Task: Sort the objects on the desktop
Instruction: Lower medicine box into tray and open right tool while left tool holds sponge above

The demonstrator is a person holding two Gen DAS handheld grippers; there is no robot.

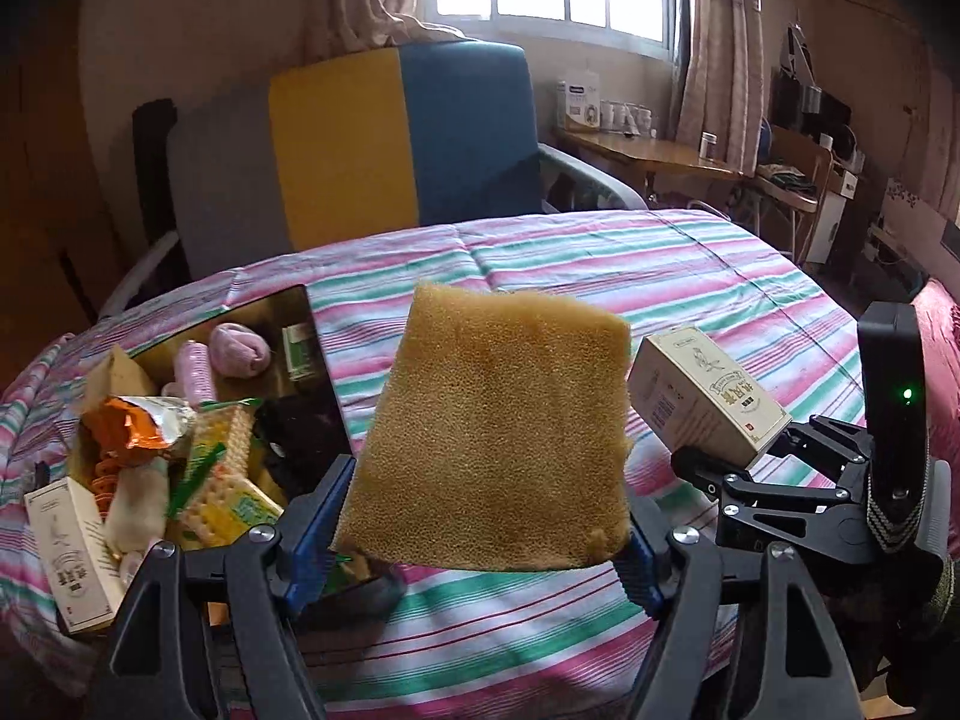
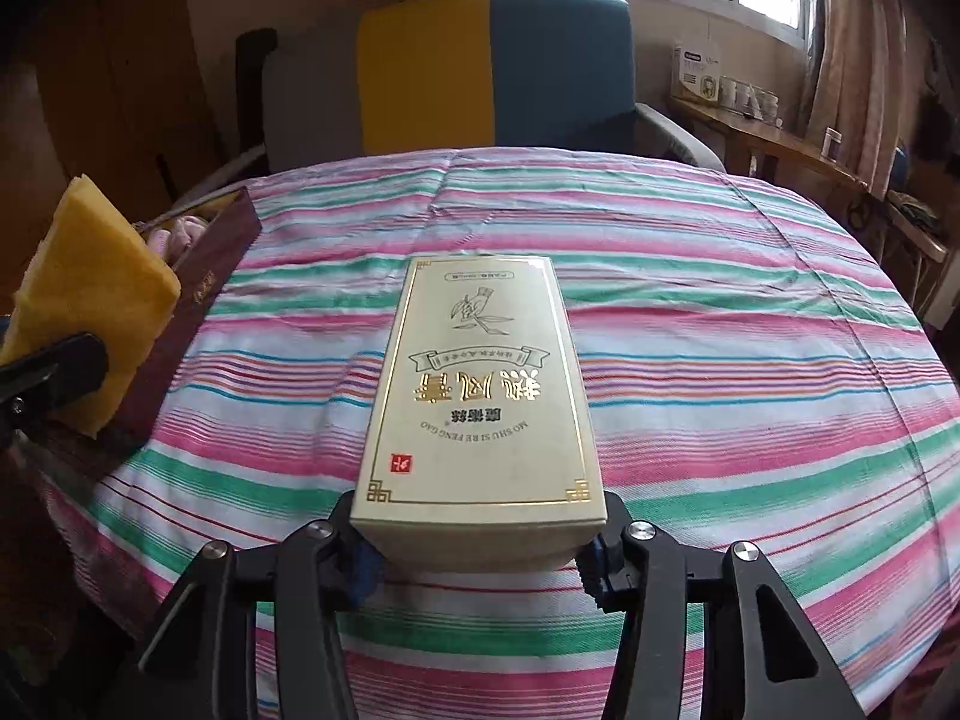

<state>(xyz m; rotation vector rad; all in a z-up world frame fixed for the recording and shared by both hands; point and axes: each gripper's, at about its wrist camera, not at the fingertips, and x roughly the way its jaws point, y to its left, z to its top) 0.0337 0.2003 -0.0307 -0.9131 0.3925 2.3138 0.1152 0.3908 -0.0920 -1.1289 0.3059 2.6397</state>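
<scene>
Cream box (image 2: 480, 396) reads "MO SHU SI RE FENG GAO".

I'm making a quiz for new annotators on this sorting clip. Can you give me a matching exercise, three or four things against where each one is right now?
Things:
1. porous yellow-brown sponge slab
2. cream cardboard box with gold lettering
3. torn orange foil snack packet
4. dark maroon open storage box

Places:
A. lying among the clutter inside the storage box
B. clamped in the left gripper, lifted over the striped tablecloth
C. standing at the table's left edge
D. clamped in the right gripper

Pairs: 1-B, 2-D, 3-A, 4-C
</scene>
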